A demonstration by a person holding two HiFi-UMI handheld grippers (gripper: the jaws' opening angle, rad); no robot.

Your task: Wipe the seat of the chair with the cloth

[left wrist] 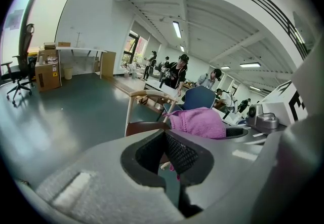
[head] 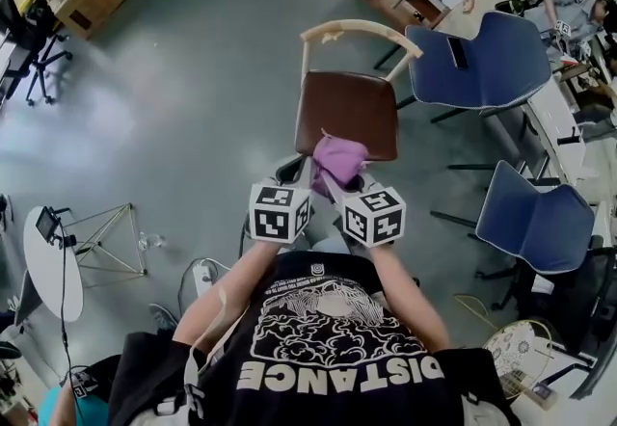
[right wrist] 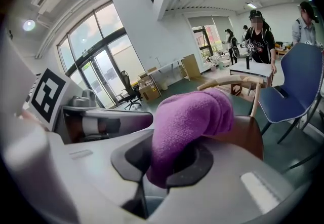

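The cloth [head: 337, 159] is purple and bunched, and it sits at the front edge of the brown seat [head: 347, 106] of the chair [head: 359, 29]. The right gripper [head: 333, 183] has its two jaws closed on the cloth. In the right gripper view the fabric [right wrist: 190, 119] comes up from between the dark pads and folds over toward the seat. I cannot tell whether the cloth presses on the seat or hangs just above it.

The left gripper [head: 294, 172] is just beside the right one, on its left side. Its jaws are together and nothing is between them. In the left gripper view [left wrist: 164, 134] the cloth [left wrist: 200, 122] shows at the right, beyond the jaws.

The seat is a smooth, glossy brown surface and it looks bare apart from the cloth at its front. The chair has a pale wooden frame with a curved back rail.

The room is a large open office with a grey-green floor [head: 193, 96]. Two blue chairs [head: 477, 58] [head: 535, 222] stand at the right of the wooden chair. A round white table [head: 53, 265] is at the left, and a black office chair [head: 34, 48] is further back. Tall windows [right wrist: 96, 61] show in the right gripper view, and some people [right wrist: 260, 35] stand near a white table [right wrist: 250, 70] behind the chair.
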